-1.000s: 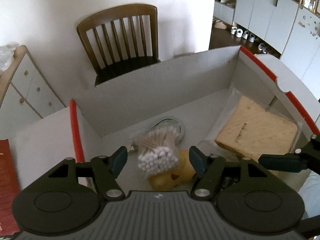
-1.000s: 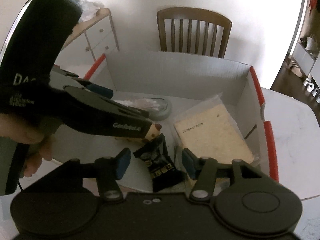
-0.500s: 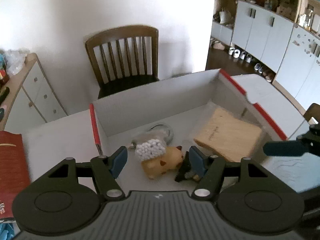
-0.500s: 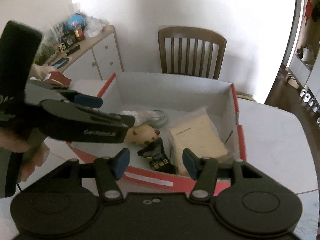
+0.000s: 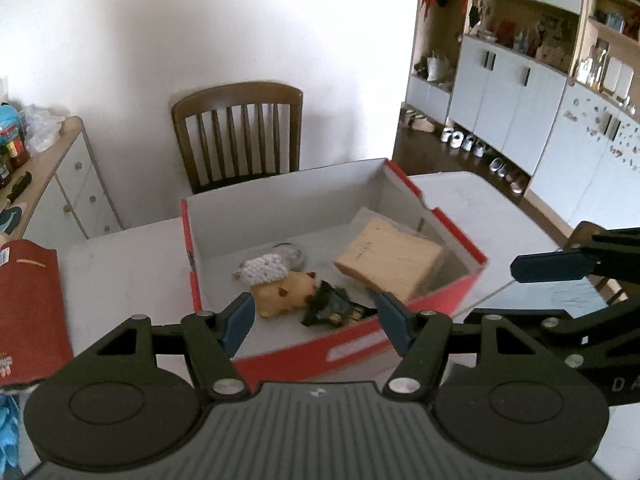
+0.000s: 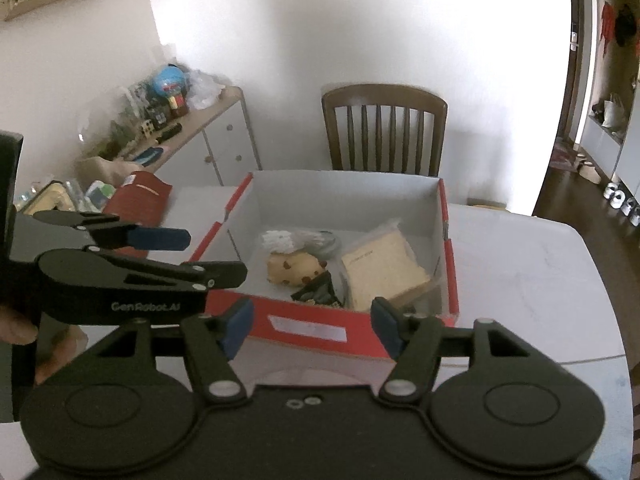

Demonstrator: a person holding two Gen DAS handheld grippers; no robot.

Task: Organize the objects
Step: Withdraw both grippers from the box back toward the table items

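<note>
Both grippers hang above the near side of the red box [image 6: 320, 322] on the desk [image 6: 520, 280], fingers spread and holding nothing; the right gripper [image 6: 312, 326] has just opened wider. The toy [image 6: 294, 266], bread [image 6: 382, 270], dark packet [image 6: 318, 294] and cotton swabs [image 6: 280, 240] lie inside, ahead and below. I judge the left gripper [image 5: 312, 318] nearer the toy.

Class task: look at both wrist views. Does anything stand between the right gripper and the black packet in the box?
Yes: the box's red near wall stands between the open, empty right gripper and the black packet. From above, nothing visible covers the packet.
</note>
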